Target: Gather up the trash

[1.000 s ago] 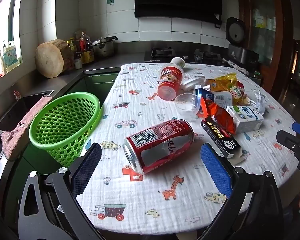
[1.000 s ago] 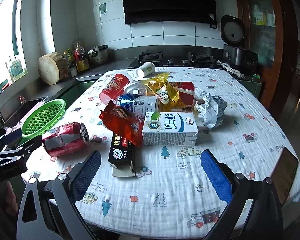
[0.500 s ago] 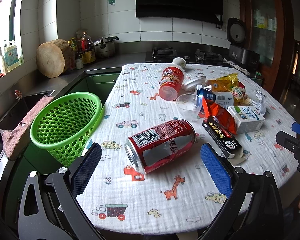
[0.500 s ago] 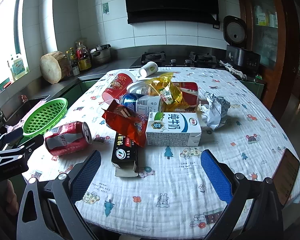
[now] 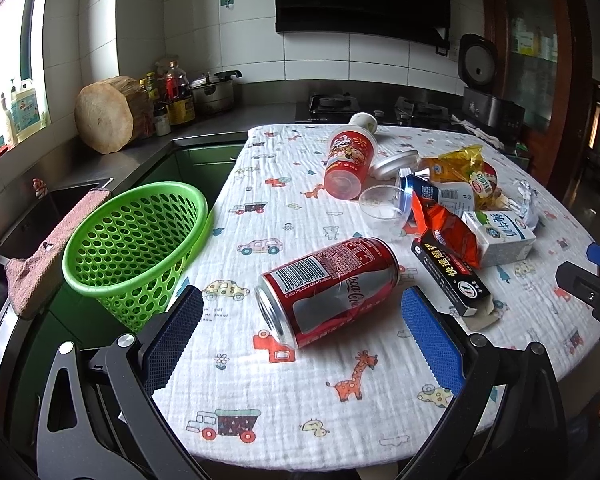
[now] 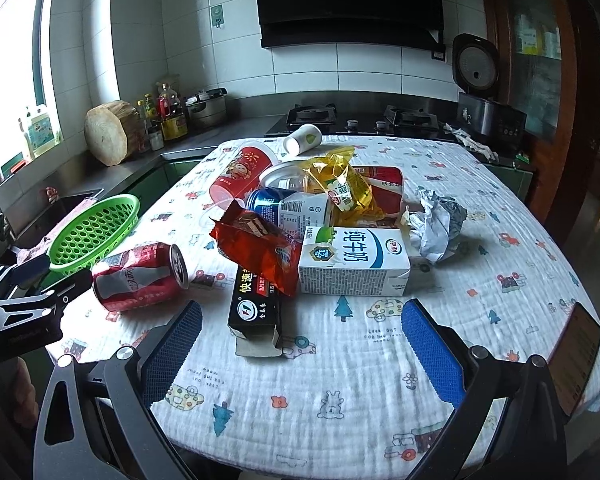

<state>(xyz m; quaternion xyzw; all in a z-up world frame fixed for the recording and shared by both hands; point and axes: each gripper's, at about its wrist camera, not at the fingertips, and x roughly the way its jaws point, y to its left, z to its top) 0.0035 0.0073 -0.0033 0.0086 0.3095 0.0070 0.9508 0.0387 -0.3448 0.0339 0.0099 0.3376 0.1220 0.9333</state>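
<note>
Both of our grippers are edging nearer the trash.

We are lining our wide-open left gripper (image 5: 302, 320) on the red cola can (image 5: 327, 290), lying near-left on the surface (image 5: 260, 400); next we are needing to straddle it, close, and carry it left to one green basket (image 5: 134, 240). Our right gripper (image 6: 302, 334) is open, empty. We are counting one milk carton (image 6: 354, 260) and one black box (image 6: 258, 304).

The red can (image 5: 328, 288) reads "Coca-Cola"; the milk carton (image 6: 354, 262) reads "纯牛奶".
</note>
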